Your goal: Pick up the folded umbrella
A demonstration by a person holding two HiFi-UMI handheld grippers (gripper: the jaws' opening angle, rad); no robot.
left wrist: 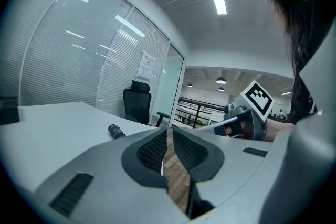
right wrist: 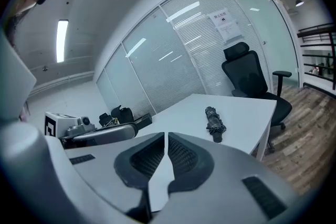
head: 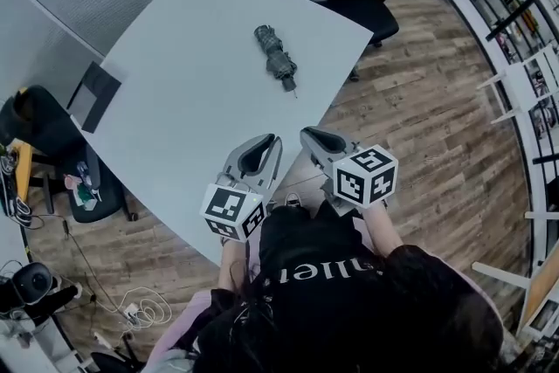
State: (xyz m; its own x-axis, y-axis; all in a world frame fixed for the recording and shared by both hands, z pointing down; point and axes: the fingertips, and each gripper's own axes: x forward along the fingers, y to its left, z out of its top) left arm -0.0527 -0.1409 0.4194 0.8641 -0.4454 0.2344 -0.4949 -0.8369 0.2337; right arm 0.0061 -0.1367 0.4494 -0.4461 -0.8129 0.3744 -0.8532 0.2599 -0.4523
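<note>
Dark fabric, soft and bunched, the folded umbrella lay far across the white table. It was likely light and best pinched around its stiffer middle. At the near edge, the left gripper and right gripper were closed and empty.
</note>
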